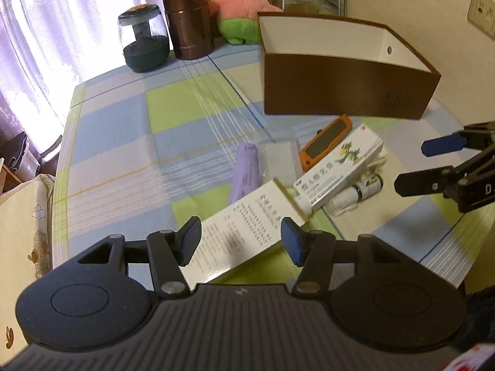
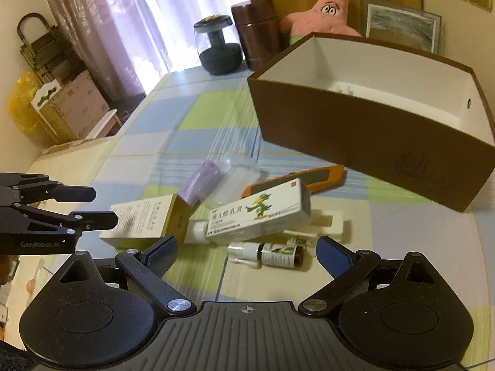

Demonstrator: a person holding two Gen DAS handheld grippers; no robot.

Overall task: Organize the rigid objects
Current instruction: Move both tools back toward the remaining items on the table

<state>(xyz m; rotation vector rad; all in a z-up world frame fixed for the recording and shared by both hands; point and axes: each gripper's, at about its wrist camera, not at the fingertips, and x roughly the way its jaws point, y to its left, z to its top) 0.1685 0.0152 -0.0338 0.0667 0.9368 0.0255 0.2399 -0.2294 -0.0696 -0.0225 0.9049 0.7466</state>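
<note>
**Box Barely Filled, Heap Waiting**

While both grippers hang above the checked cloth, nearly everything to be sorted lies loose in front of the brown box (image 2: 365, 142) — the landmark here. Going left to right through the heap on the box's near side: the white-and-gold carton (image 2: 145, 222), the lilac tube (image 2: 201, 185) just behind it, a clear plastic case (image 2: 238, 182), the orange-rimmed case (image 2: 297, 182) nearest the box wall, the duck-printed carton (image 2: 260, 216) lying across a white tube, and the small spray bottle (image 2: 272, 253) farthest from the box. Inside the box only one small white item can be made out; little seems done.

The left gripper (image 1: 241, 241) stands partly open over the white-and-gold carton, pads not pressing it. The right gripper (image 2: 247, 253) is spread wide and empty above the spray bottle — no pick has begun.
</note>
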